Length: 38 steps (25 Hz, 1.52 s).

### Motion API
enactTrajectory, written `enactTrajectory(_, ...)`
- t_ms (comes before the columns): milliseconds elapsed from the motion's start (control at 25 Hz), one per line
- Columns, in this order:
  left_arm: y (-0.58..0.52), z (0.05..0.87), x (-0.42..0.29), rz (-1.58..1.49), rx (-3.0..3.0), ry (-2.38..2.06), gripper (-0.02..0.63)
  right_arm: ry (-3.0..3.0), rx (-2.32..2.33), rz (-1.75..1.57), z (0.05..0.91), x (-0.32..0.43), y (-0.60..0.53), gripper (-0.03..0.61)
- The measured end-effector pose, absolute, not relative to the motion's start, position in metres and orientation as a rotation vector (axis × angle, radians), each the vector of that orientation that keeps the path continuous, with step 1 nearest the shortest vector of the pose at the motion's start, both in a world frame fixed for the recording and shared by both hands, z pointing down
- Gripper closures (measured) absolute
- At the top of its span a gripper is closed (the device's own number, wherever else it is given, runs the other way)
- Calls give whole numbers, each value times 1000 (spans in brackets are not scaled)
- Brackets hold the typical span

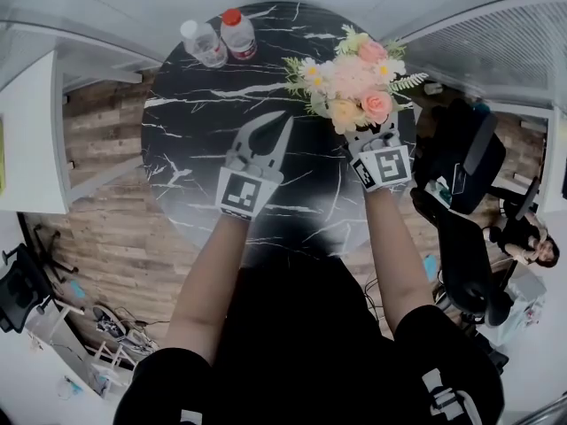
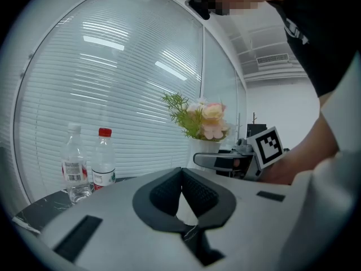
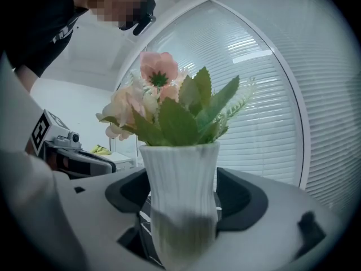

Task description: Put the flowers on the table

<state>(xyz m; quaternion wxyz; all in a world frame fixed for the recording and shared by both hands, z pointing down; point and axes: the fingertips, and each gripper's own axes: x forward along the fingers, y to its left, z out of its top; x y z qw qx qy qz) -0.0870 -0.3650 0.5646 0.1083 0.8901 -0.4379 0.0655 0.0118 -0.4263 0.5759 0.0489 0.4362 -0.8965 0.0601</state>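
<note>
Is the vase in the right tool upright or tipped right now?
Upright. In the right gripper view the white vase stands vertical between the jaws of the right tool, flowers pointing up.

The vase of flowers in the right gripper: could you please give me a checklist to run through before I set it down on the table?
1. Grip: the right gripper has a jaw on each side of the white vase. Ok.
2. The vase stands upright, with the flowers on top. Ok.
3. The black marble table lies under the jaws. Ok.
4. The red-capped bottle and the clear-capped bottle stand at the far edge, apart from the flowers. Ok.
5. The left gripper is shut, empty and apart from the vase. Ok.
6. Vase base resting on the table: cannot tell.
</note>
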Motion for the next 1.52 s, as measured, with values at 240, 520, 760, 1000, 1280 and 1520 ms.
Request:
enactTrajectory(240, -357, 556, -85, 203, 2604, -1291, 600, -2719, 1308, 226, 576, 23, -417, 222)
enactTrajectory(520, -336, 542, -82, 209, 2616, -1302, 601, -2694, 1290, 260, 569, 41, -384, 222)
enactTrajectory(760, -315, 519, -73, 203, 2636, -1320, 600, -2712, 1223, 263, 550, 46, -346, 222)
enactTrajectory(1000, -292, 476, -56, 186, 2677, -1317, 600, -2755, 1094, 248, 501, 42, -310, 223)
enactTrajectory(1280, -259, 413, -35, 97, 2730, -1286, 601, -2842, 1019, 204, 428, 44, -268, 347)
enactTrajectory(1520, -238, 376, -18, 100, 2750, -1283, 601, -2924, 957, 138, 375, 47, -241, 542)
